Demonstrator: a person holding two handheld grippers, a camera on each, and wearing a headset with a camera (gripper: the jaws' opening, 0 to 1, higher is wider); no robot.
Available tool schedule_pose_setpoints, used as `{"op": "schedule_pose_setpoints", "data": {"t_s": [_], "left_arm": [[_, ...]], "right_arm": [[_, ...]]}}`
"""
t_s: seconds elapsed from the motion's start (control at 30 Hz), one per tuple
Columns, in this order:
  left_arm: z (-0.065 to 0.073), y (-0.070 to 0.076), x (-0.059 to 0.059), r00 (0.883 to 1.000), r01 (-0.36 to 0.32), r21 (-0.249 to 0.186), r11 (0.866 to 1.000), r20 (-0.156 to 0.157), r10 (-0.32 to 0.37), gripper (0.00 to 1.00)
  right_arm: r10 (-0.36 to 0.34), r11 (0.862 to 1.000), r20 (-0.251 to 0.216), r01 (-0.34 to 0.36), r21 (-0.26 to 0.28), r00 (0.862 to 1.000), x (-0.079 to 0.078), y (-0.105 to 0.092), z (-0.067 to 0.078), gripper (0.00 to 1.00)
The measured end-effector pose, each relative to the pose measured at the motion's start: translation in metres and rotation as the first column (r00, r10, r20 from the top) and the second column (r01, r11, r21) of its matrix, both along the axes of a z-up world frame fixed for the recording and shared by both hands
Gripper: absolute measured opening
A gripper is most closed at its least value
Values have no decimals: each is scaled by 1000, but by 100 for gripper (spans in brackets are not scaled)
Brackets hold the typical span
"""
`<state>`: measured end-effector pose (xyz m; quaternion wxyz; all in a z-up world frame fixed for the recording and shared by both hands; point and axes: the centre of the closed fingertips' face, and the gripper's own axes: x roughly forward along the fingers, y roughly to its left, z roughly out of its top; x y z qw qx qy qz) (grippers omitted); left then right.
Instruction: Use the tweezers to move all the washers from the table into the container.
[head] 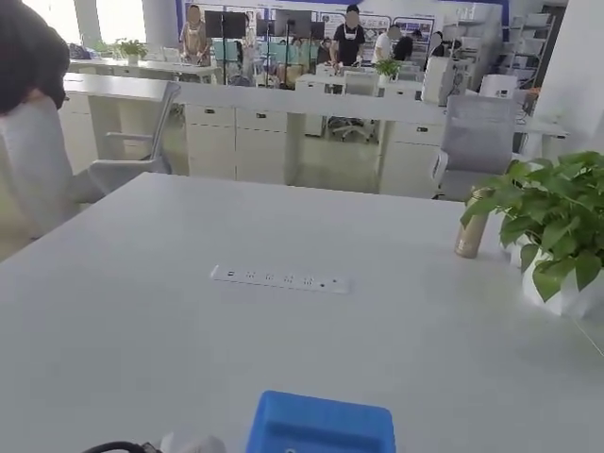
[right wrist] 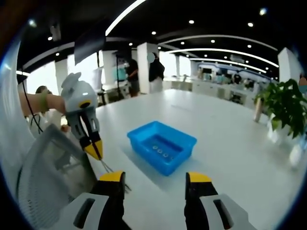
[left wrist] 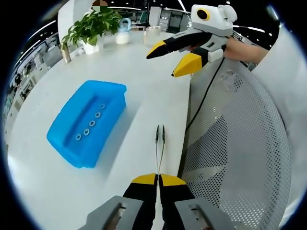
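Left hand-held gripper [left wrist: 157,180]: clenched on slim metal tweezers [left wrist: 159,143]. Right hand-held gripper [right wrist: 156,178]: released. Blue rectangular container [left wrist: 108,132] on white surface [left wrist: 144,81], small ring washers [left wrist: 92,123] in a row inside.

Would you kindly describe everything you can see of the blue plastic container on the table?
The blue plastic container is a rectangular open-topped tray with rounded corners and smooth walls. It sits upright on the white table. Small round metal washers lie on its floor in a row along its length.
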<state>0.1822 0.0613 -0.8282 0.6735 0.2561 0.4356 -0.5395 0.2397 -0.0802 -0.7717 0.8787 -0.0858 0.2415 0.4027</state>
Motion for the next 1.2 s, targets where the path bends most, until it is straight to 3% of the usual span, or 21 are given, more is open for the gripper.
{"op": "schedule_pose_setpoints", "data": {"t_s": [0.07,0.27,0.57,1.0,1.2], "left_arm": [[-1,0,-2,1000,-7,-5,1000,-13,7,0],[-5,3,-2,1000,-7,0,1000,-11,7,0],[-9,6,-3,1000,-4,25,1000,-15,4,0],[-17,11,-1,1000,7,77,997,-23,-5,0],[-23,17,-2,1000,12,144,989,-23,-9,0]], "right_arm": [[0,1000,2,0,3,1000,0,1,1,47],[-5,1000,-15,5,18,1000,0,1,0,47],[-14,1000,-5,14,26,1000,1,-1,2,47],[-17,999,2,17,28,1000,1,0,4,47],[-25,999,4,25,35,1000,2,-1,5,47]]}}
